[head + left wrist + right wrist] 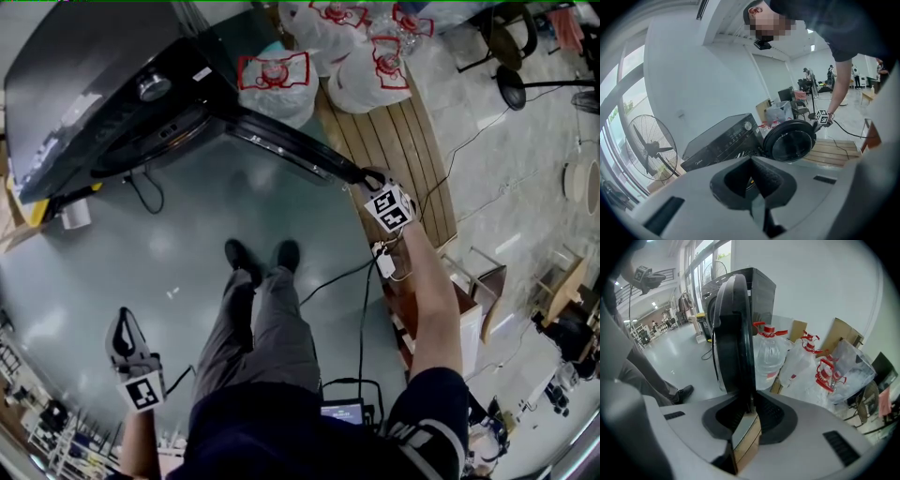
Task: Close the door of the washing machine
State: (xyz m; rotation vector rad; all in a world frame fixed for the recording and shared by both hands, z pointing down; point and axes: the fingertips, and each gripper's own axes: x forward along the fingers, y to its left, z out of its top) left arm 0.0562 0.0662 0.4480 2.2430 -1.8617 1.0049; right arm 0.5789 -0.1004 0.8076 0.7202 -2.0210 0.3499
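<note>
The black washing machine (94,84) stands at the upper left of the head view, its round door (281,141) swung wide open to the right. My right gripper (367,176) is at the door's free edge. In the right gripper view the door (733,333) stands edge-on between the jaws, and the right gripper (747,411) is shut on its rim. My left gripper (122,323) hangs low at the lower left, far from the machine, shut with nothing in it. From the left gripper view the machine (722,140) and its open door (790,140) show across the room.
Water jugs in white bags (366,56) sit on a wooden pallet (403,150) just behind the open door. Cables (361,281) trail over the floor by the person's shoes (258,258). A standing fan (651,147) is at the wall left of the machine.
</note>
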